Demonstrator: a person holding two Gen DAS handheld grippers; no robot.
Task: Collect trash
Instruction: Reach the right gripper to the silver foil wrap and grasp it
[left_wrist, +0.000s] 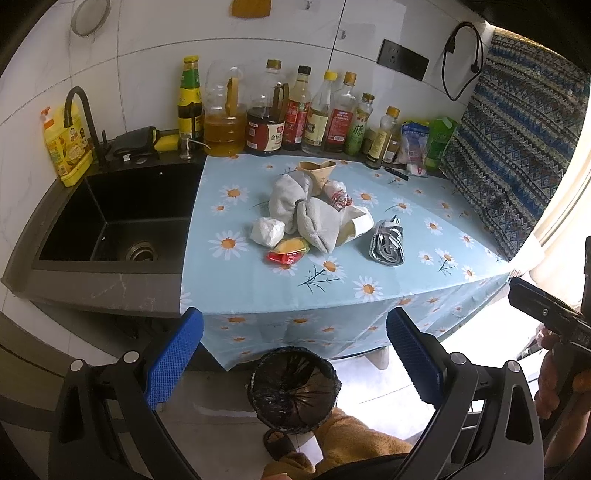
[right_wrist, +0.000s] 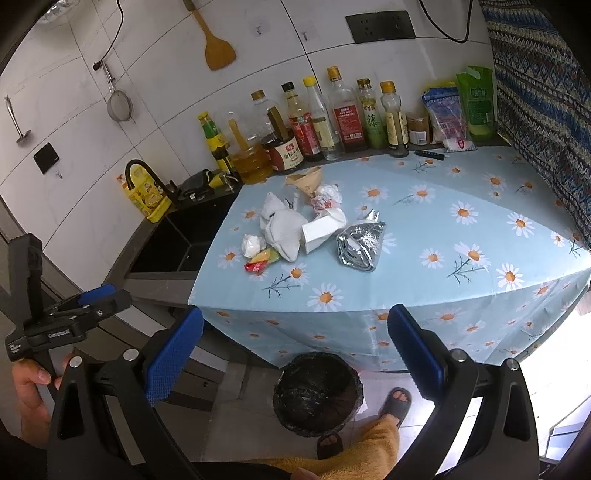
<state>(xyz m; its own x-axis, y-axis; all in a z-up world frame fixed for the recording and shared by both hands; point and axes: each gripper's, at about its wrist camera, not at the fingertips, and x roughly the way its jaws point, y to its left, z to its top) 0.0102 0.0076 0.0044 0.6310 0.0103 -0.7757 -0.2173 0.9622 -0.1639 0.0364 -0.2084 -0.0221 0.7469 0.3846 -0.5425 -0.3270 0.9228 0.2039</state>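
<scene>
Left gripper (left_wrist: 294, 354) and right gripper (right_wrist: 295, 352): fingers spread wide, holding nothing. Just beyond and below the fingertips stands a black-lined bin (left_wrist: 294, 391), its base hidden by a yellow-clad leg. Further ahead, trash (left_wrist: 314, 214) lies heaped on the daisy tablecloth (left_wrist: 406, 236); a grey cloth (left_wrist: 306, 210) covers part of it.

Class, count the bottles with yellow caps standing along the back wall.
6 yellow-capped bottles: one green-labelled nearest the sink, one large soy, three mid-row, one rightmost.
</scene>
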